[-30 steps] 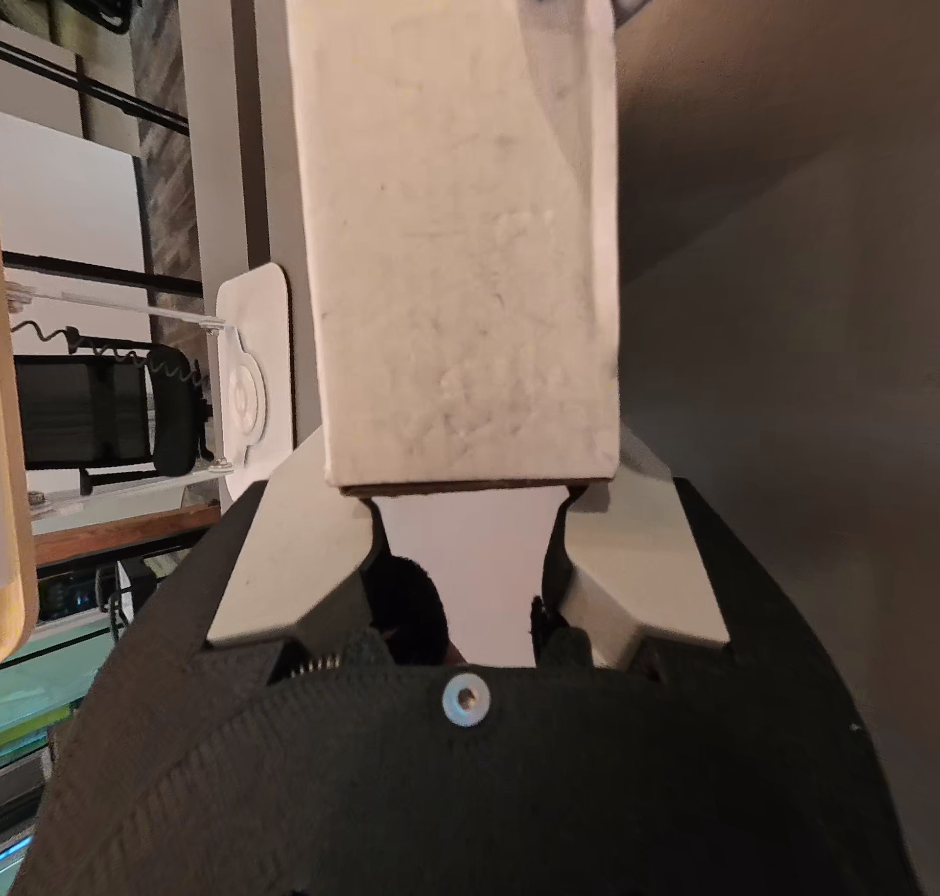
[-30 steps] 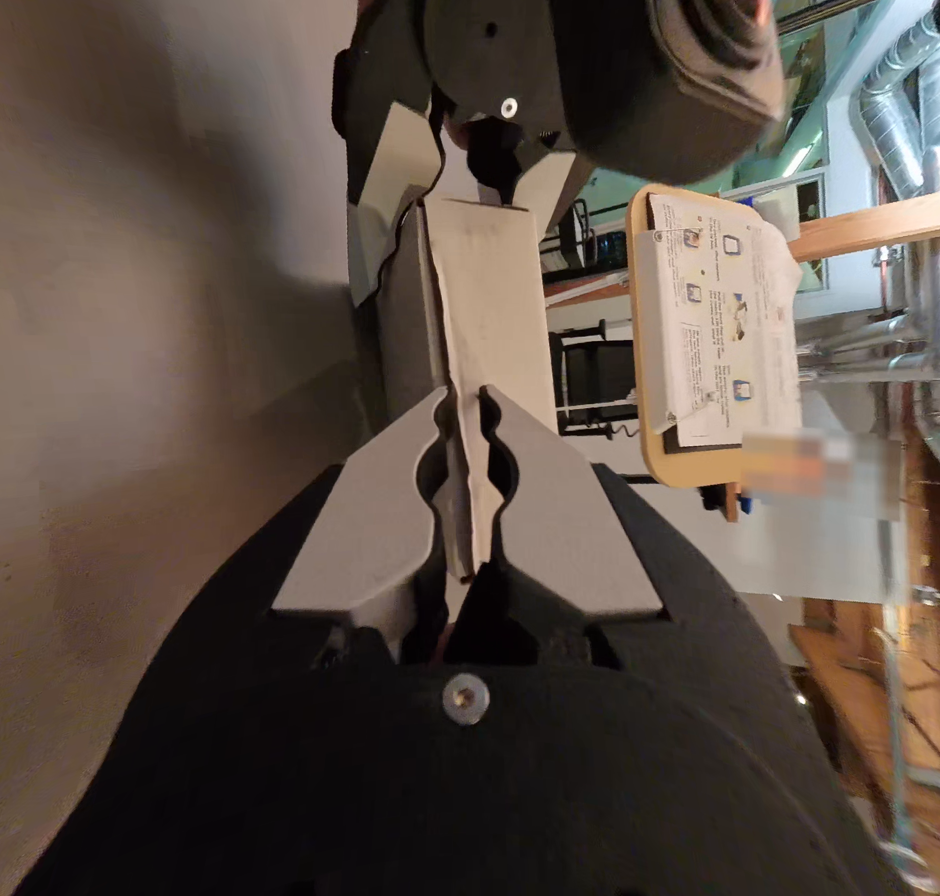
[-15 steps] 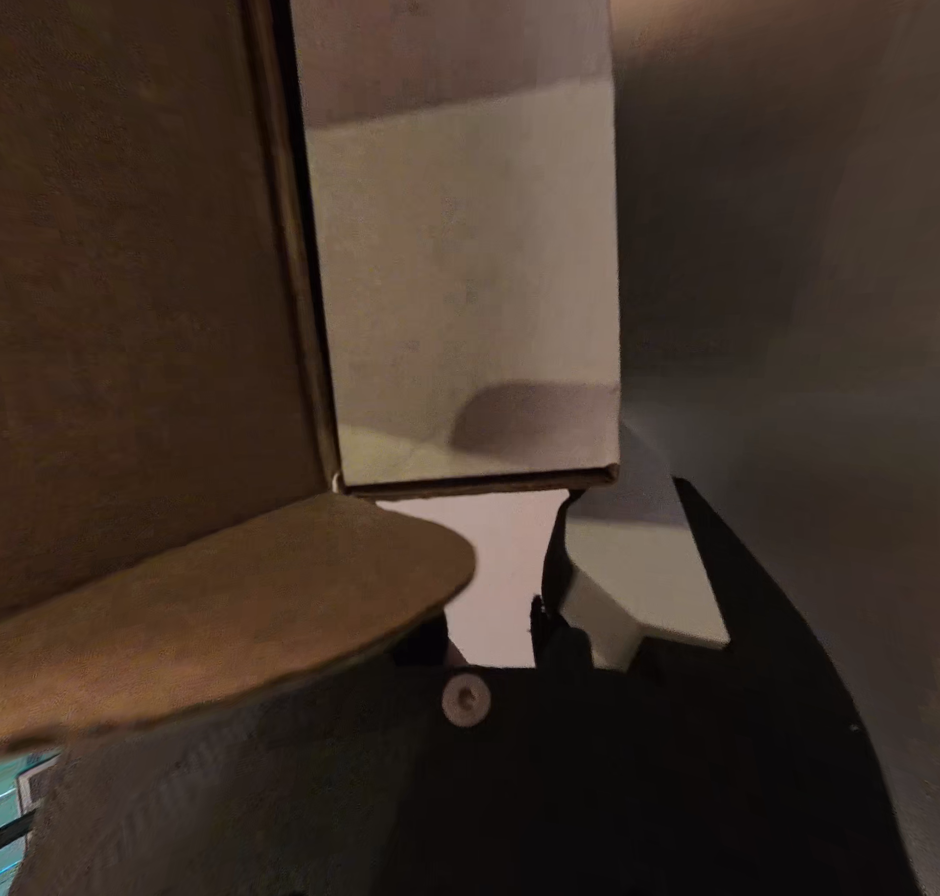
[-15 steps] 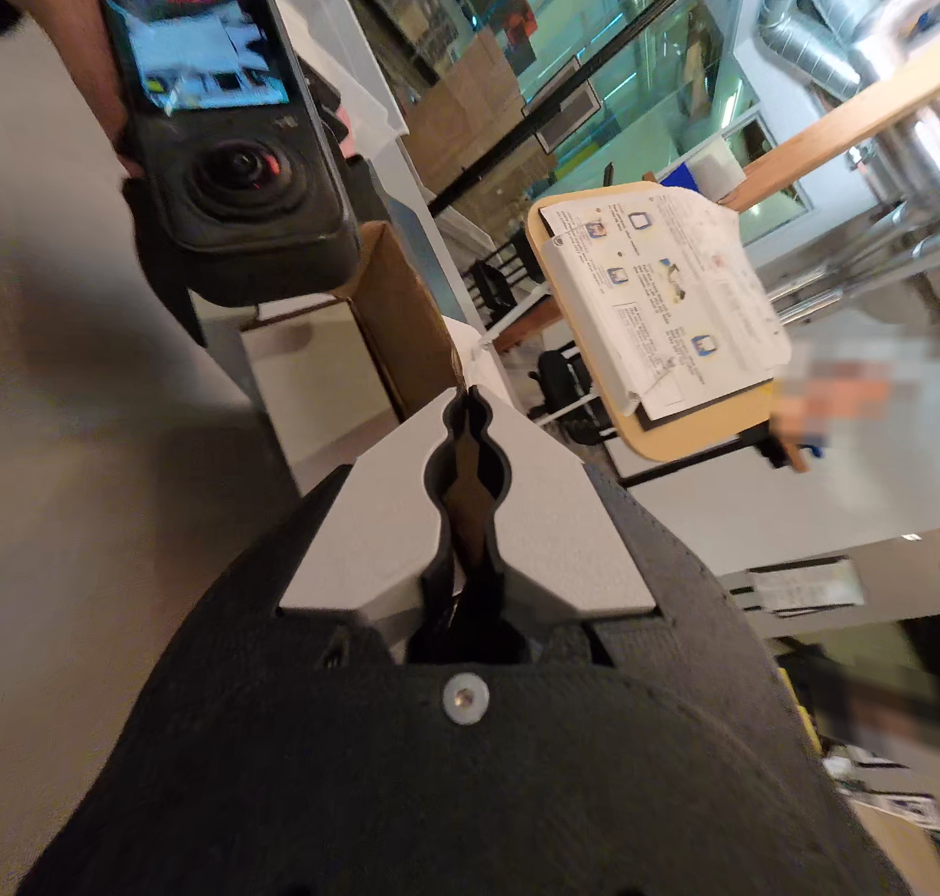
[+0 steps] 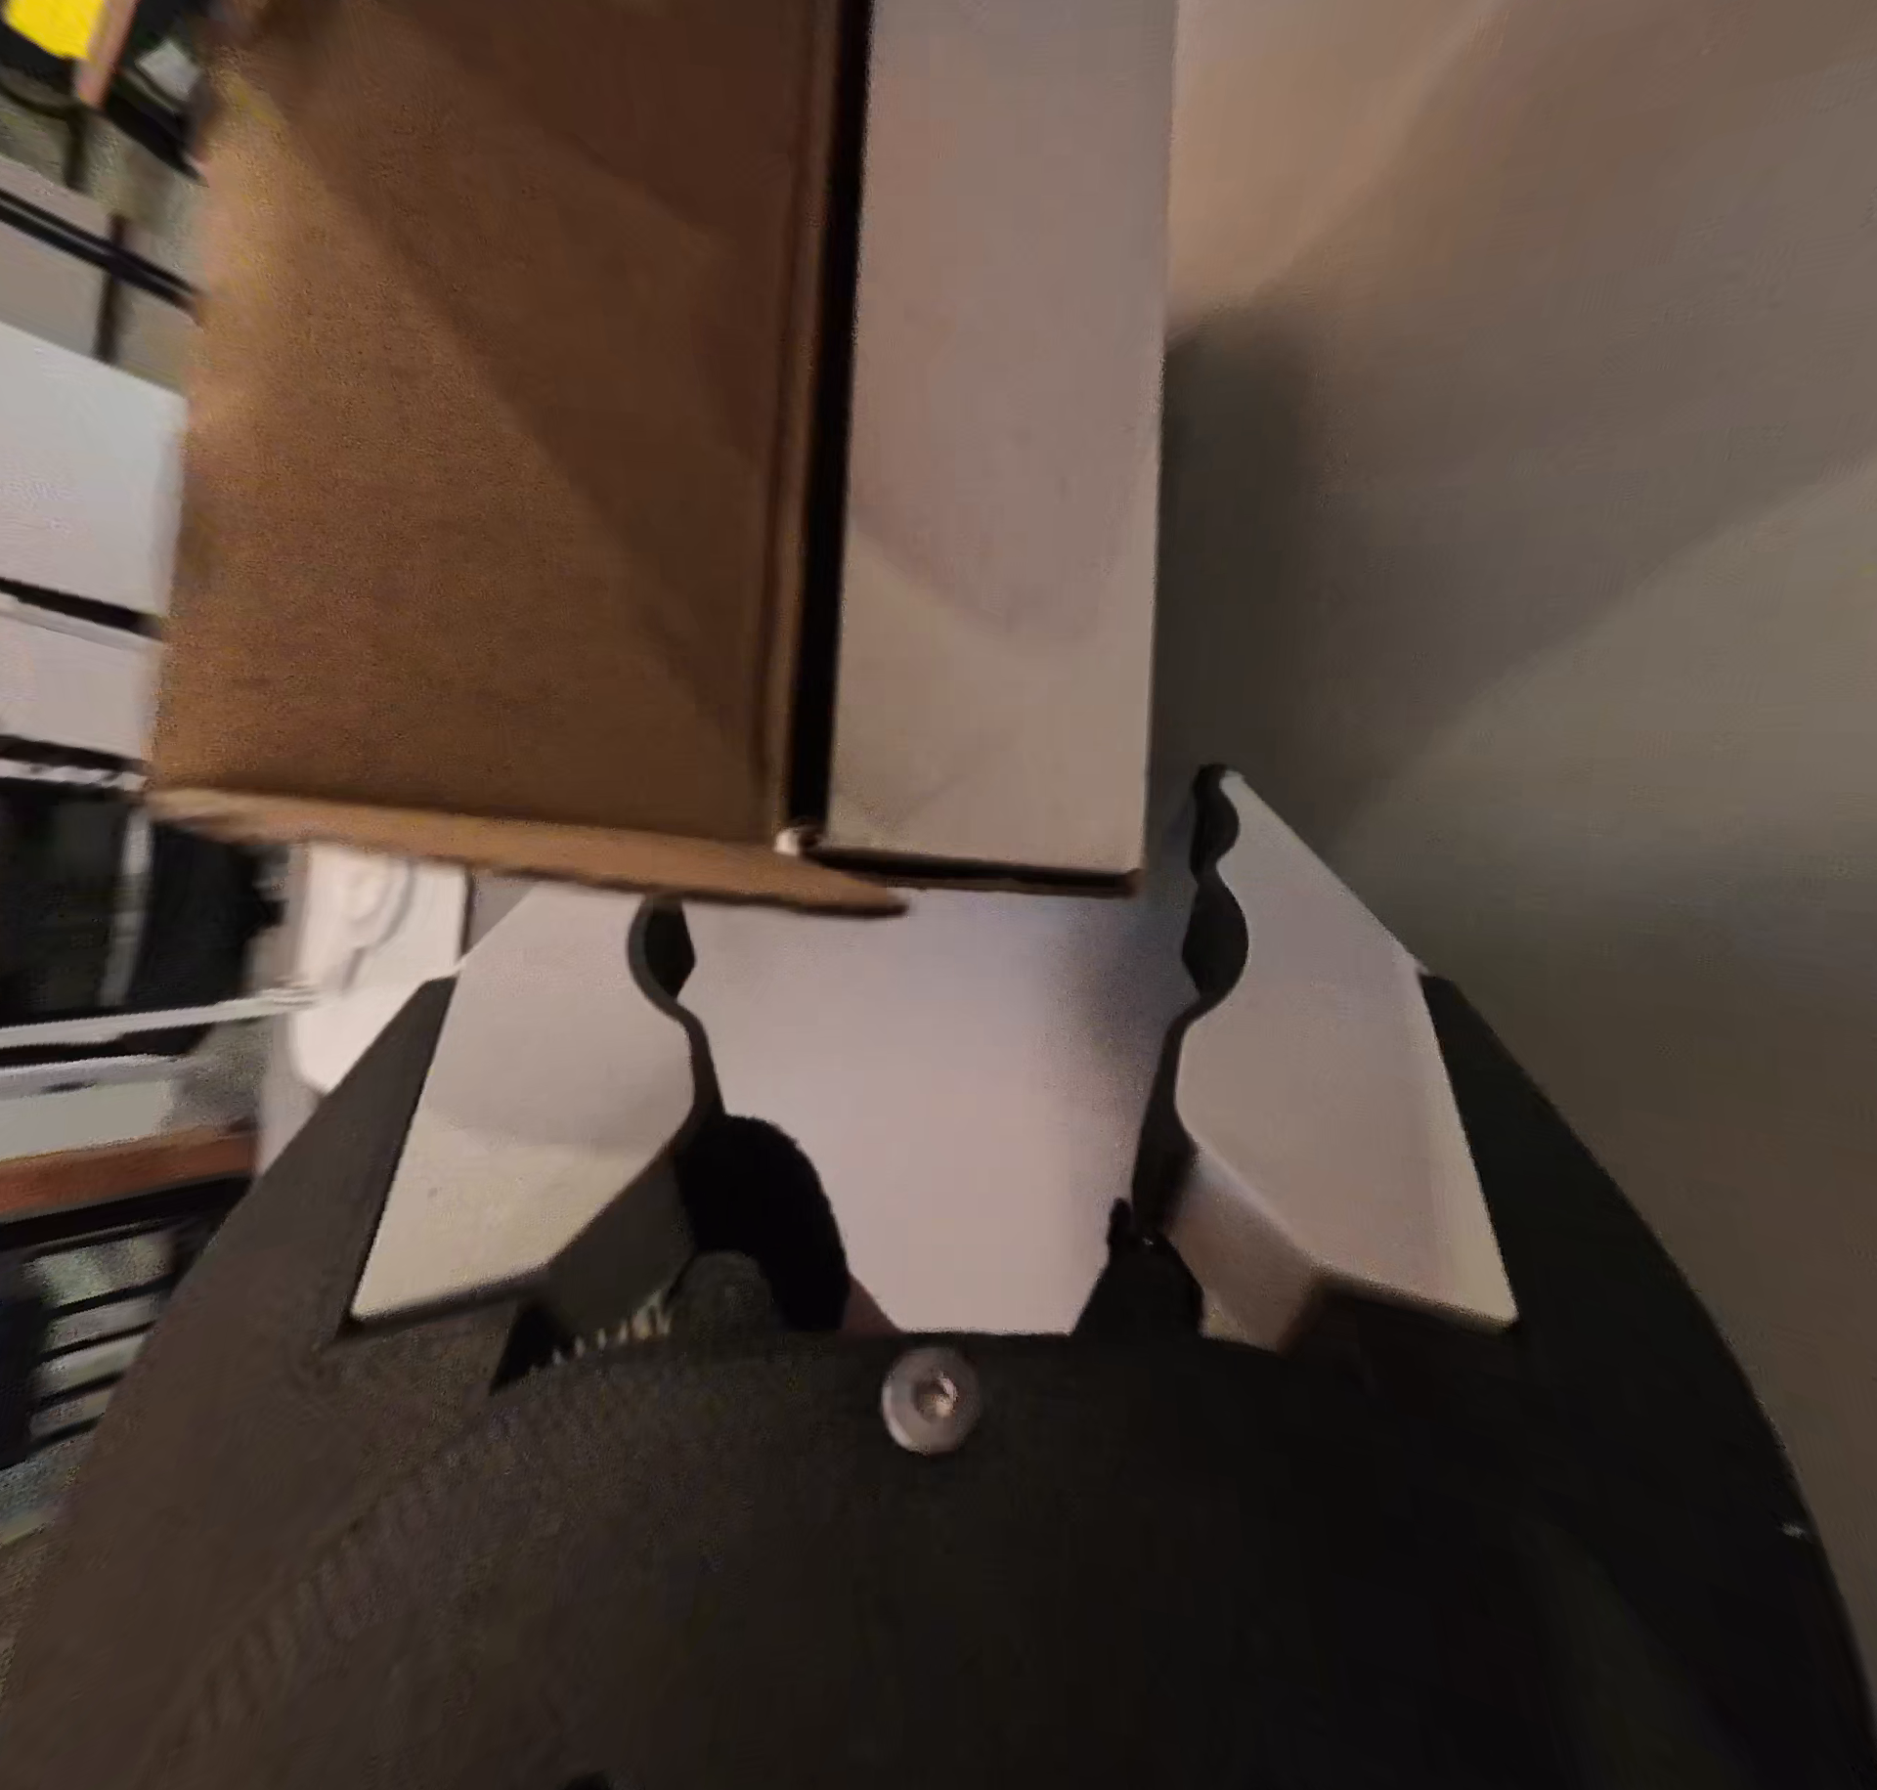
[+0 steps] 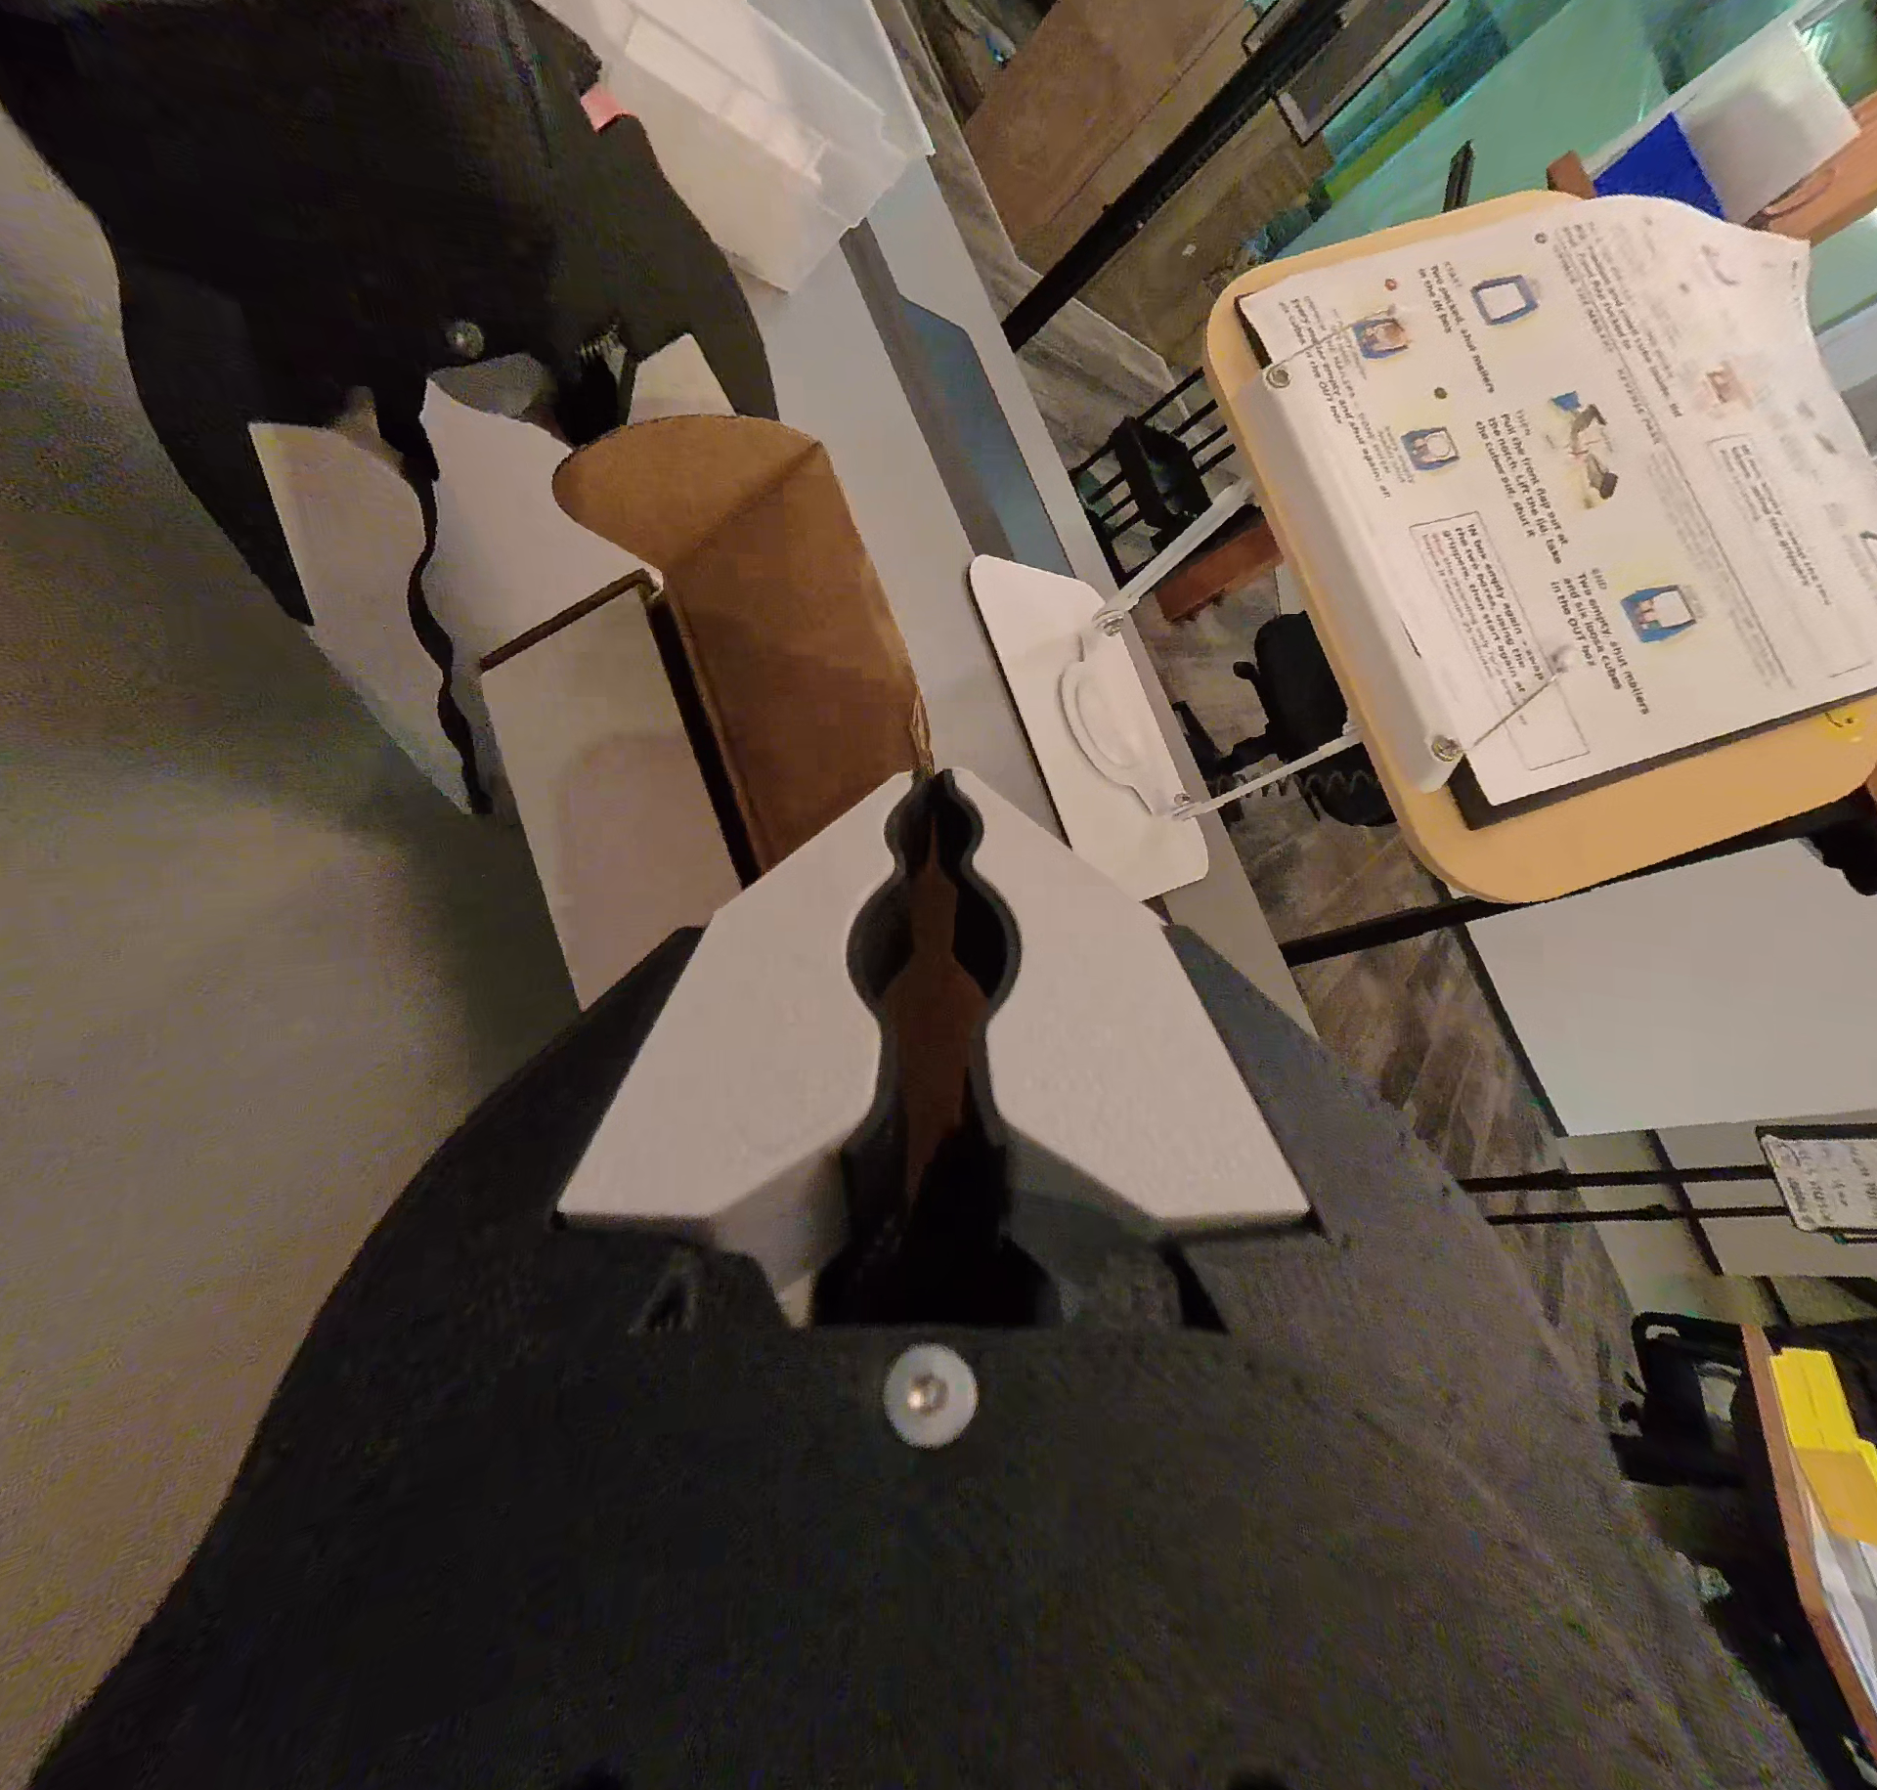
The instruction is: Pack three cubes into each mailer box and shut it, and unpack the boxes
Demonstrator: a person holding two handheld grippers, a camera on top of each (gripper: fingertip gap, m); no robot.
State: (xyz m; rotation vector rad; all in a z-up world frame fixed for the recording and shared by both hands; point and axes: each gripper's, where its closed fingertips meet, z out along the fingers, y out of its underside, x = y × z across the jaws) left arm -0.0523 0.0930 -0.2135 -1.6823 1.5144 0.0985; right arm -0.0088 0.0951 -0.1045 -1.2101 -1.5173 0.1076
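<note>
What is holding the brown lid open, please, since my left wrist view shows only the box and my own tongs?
Observer: The right tongs are shut on the edge of the brown lid, holding it raised off the white mailer box.
Operator: Thank you. Where is the lid's rounded flap?
Observer: The rounded flap stands at the lid's far end, close to your open left tongs, which straddle the end of the box.
Operator: And what is beyond the lid?
Observer: A wooden board carrying a printed sheet stands past the table's edge.
</note>
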